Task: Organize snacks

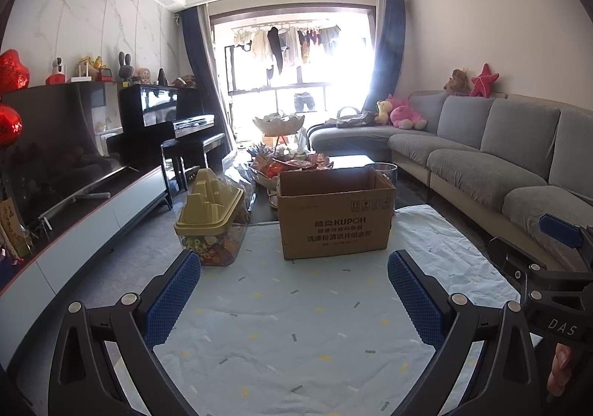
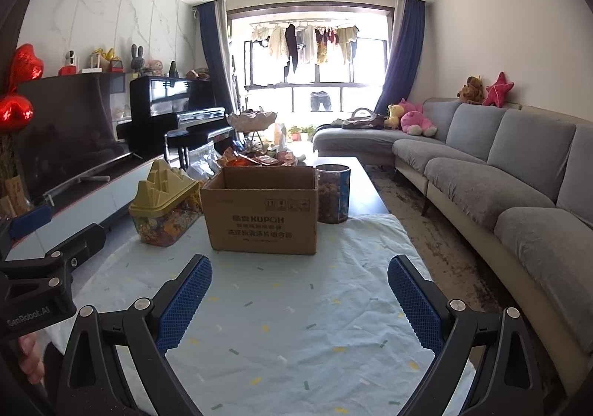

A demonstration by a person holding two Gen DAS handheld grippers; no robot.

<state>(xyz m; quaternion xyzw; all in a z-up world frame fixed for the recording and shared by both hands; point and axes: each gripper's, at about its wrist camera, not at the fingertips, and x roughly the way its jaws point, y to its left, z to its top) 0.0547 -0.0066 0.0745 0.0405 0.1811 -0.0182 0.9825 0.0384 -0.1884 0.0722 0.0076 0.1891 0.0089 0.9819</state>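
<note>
— How did the tongs stand?

— Both were spread wide and held nothing. The left gripper (image 1: 294,290) and the right gripper (image 2: 299,295) hovered side by side over the near part of the pale blue cloth (image 1: 315,323), well short of everything.

— And the snacks, which way from them?

— Straight ahead and far. The open cardboard box (image 2: 261,212) stood on the cloth's far end, its long side facing the tongs. Behind it, farther still, lay the heap of snack packets (image 2: 255,158) on a tiered stand. Just left of the box sat a clear bin with a yellow lid (image 1: 209,219), full of small coloured sweets; just right, a clear round jar (image 2: 333,193) of something brown.

— Which arm was nearer?

— By my judgement the left had the shorter way to the bin, the right to the jar. The box lay about midway.

— What couldn't be made out?

— The box's inside, for its near wall hid it. It also cut off most of the packet heap, and window glare washed out the stand's upper bowl (image 1: 278,121). In the left wrist view the jar was mostly hidden behind the box.
</note>
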